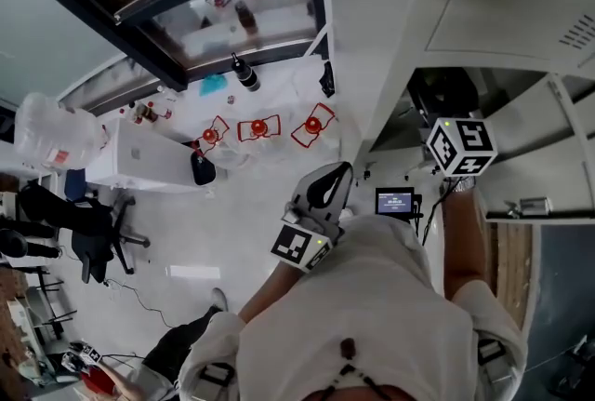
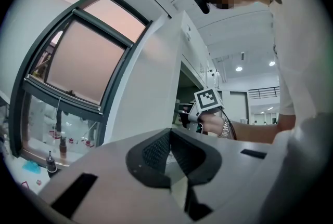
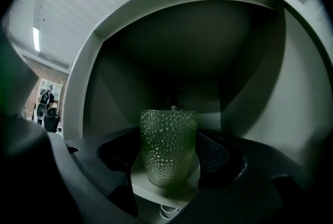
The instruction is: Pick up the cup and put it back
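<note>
Cup (image 3: 167,145) first: it is a green glass one with a dimpled wall, and it stands upright on a white shelf (image 3: 144,182) inside a dark, deep cupboard (image 3: 182,41). The right tool (image 3: 169,149) is pushed into that cupboard with its jaws released. One dark pad sits at nine o'clock of the cup with a clear gap. The other sits at three o'clock, very close to the glass, though I cannot tell whether it touches. The cup's base rests on the shelf, so the shelf carries it, not the tool.

From the head view, the person in a white shirt stretches the right arm up toward one o'clock. The right tool's marker cube (image 1: 460,146) hangs just outside the cupboard mouth, and the jaws beyond it are out of sight there.

The left tool (image 2: 170,154) is held back, close to the chest. Its two black pads are clenched together at the tips with nothing between them. It points toward the white worktop (image 1: 279,171) below the window (image 2: 78,56).

On that worktop, at about eleven o'clock from the left tool, three red-framed items (image 1: 258,127) sit in a row, too small to identify. A dark bottle (image 1: 245,72) stands farther off at the same bearing, near the window. A white box (image 1: 139,157) lies at ten o'clock, and a black office chair (image 1: 88,232) stands on the floor at nine o'clock.
</note>
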Demonstrator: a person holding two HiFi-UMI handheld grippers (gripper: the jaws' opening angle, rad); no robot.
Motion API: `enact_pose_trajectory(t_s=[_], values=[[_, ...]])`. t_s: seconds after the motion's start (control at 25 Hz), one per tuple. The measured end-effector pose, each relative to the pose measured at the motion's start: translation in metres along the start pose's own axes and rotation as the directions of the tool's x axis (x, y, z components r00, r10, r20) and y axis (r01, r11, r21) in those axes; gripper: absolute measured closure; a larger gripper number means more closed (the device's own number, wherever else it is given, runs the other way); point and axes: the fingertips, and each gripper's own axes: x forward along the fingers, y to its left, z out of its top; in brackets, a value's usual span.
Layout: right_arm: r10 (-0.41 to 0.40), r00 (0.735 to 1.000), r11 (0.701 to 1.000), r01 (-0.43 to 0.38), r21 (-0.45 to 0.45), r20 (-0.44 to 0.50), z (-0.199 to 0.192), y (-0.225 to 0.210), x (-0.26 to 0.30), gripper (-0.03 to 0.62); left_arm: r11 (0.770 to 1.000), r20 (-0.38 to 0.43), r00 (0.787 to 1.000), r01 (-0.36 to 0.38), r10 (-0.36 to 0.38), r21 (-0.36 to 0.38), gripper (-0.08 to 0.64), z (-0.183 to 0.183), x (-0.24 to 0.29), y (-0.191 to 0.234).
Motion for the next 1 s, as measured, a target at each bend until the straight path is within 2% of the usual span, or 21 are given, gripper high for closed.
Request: enact_pose_trajectory(t_s=[0.16,0.4,0.68,0.88,0.92,1.0], values=[[-0.013,1.0,0.999,0.013,-0.045,-0.004,0.0,0.004,0.004,0.252,1.0,-0.005,1.0,0.004,-0.004,0.001,0.552,-0.002,0.002,0.0],[0.013,1.0,0.997,-0.015,-0.081,-0.017,-0.001,0.011,0.001,0.252,0.999,-0.023,0.999,0.028,-0.028,0.022,0.551,-0.006,0.006,-0.009],[0.006,1.0,1.0,-0.007,0.005,0.027,0.006,0.003,-0.035,0.252,0.996,-0.053,0.995,0.084,-0.083,0.008,0.551,-0.018,0.012,-0.03],[0.009,0.999,1.0,-0.009,0.002,0.031,0.002,0.002,-0.074,0.256,0.992,-0.06,0.991,0.124,-0.123,0.012,0.551,-0.023,0.015,-0.053],[-0.005,0.999,1.0,0.005,0.018,0.038,0.0,0.0,-0.083,0.291,0.992,-0.061,0.99,0.128,-0.127,0.014,0.551,-0.024,0.014,-0.057],[-0.042,0.998,0.998,0.039,0.059,0.049,-0.003,-0.005,-0.101,0.49,0.991,-0.066,0.989,0.131,-0.13,0.015,0.551,-0.024,0.012,-0.065]])
